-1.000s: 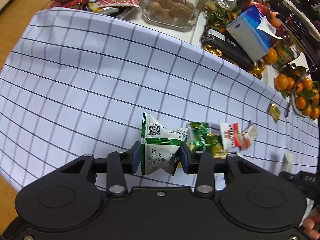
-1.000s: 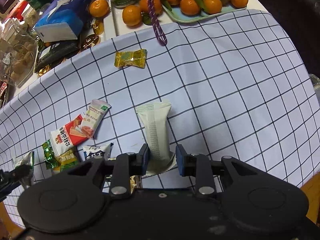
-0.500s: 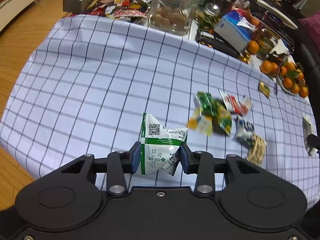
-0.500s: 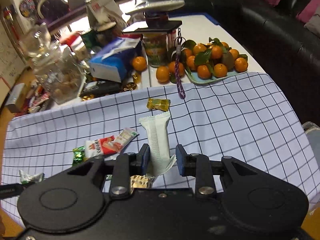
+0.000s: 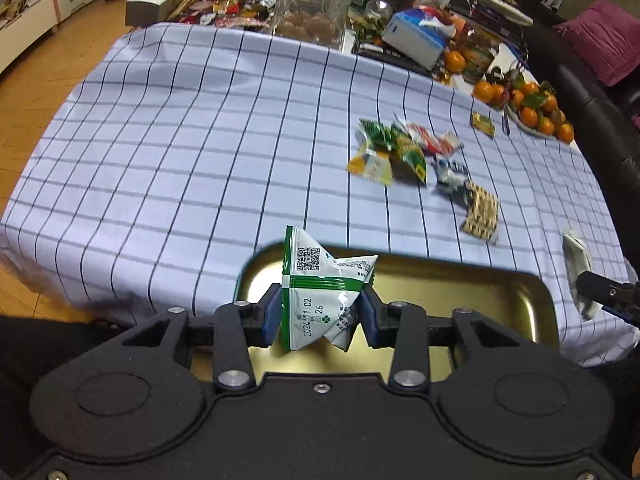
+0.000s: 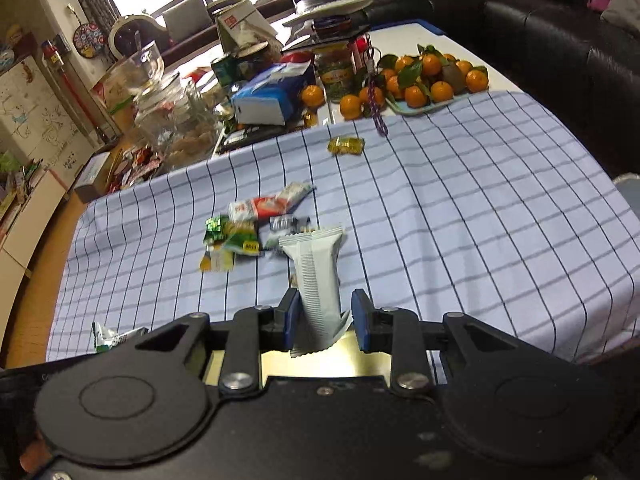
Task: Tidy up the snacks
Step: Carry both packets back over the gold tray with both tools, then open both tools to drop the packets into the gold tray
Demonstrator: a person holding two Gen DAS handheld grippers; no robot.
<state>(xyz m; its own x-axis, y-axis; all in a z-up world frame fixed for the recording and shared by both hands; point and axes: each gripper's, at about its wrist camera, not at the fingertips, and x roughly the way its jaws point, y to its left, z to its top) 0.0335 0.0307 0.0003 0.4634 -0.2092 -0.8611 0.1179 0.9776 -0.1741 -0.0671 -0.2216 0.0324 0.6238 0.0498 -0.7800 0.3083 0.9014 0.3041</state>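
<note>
Checked cloth (image 5: pixel 180 152) over the bench, with a gold tray (image 5: pixel 500 292) at its near edge. Mid-cloth, a loose heap of snacks (image 5: pixel 400 152) — 1 yellow candy (image 6: pixel 346 145) apart, nearer the oranges (image 6: pixel 432 76). Left tool (image 5: pixel 322 312) clamped on a green-and-white packet (image 5: pixel 316 292), held above the tray. Right tool (image 6: pixel 325 320) closed on a pale bar (image 6: pixel 318 280) — upright, lower end over the tray.
</note>
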